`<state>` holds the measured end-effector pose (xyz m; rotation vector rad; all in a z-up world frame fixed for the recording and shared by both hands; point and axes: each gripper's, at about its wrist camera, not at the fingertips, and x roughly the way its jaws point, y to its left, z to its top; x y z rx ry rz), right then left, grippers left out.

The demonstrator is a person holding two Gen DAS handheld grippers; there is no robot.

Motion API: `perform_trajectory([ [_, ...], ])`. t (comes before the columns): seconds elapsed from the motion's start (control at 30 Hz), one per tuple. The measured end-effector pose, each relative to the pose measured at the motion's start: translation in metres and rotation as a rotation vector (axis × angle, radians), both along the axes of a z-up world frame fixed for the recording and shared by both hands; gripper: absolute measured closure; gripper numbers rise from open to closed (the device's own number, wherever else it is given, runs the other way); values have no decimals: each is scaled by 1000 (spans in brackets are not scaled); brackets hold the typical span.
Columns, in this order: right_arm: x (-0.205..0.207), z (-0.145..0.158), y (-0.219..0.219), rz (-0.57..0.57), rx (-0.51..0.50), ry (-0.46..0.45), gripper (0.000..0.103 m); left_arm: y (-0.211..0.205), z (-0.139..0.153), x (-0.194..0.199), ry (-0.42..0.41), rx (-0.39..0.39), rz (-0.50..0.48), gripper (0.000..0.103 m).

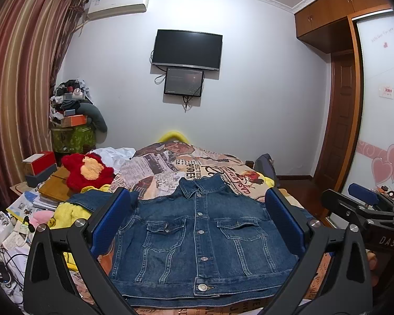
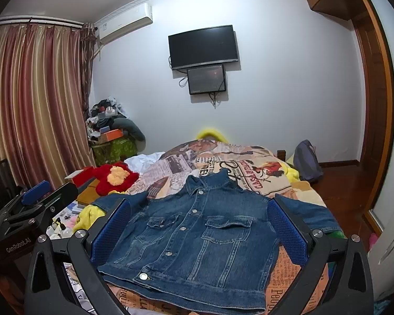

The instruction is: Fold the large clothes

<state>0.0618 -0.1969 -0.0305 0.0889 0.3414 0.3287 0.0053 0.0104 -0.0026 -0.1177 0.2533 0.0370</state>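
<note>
Left claw wide open, empty; right claw likewise, above denim jacket.

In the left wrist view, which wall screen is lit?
The smaller lower screen, showing a faint image; the larger TV above it is black.

Pale wall, mounted TV, striped curtains, wooden wardrobe, air conditioner.

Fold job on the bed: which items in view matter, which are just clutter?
Job:
denim jacket, buttoned, front up, flat on the bed cover
left claw, open
right claw, open

Clutter:
red plush toy
wall TV
backpack
curtains
</note>
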Motion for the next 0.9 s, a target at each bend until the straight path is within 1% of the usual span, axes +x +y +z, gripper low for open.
perform_trajectory([
  [0.27, 1, 7, -2, 2, -3, -6, 0, 0, 0, 0, 0, 0, 1, 0],
  [0.9, -1, 7, -1, 1, -6, -10, 0, 0, 0, 3, 8, -3, 5, 0],
])
